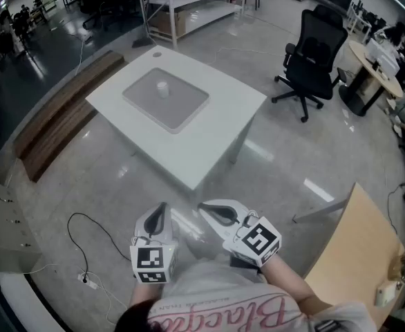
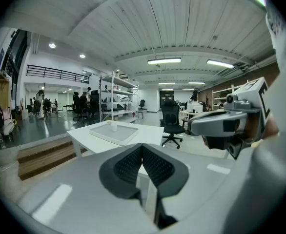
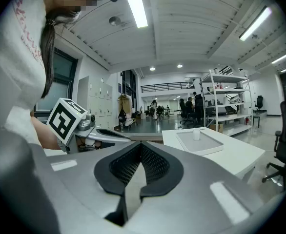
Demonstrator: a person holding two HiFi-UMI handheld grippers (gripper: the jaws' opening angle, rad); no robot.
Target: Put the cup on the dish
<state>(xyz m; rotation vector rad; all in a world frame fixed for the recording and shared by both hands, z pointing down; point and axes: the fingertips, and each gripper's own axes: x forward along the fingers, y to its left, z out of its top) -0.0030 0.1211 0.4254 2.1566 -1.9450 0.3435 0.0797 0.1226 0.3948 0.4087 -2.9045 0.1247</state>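
A small white cup stands on a shallow grey square dish in the middle of a white table, far ahead of me. Both grippers hang low near my body, well short of the table. My left gripper is shut with nothing in it, and so is my right gripper beside it. The left gripper view shows its jaws pressed together, with the cup and dish in the distance. In the right gripper view its jaws are also together, the cup far off.
A black office chair stands right of the table. A wooden bench runs along the table's left. White shelving is behind it. A wooden board leans at my right, and a cable lies on the floor at my left.
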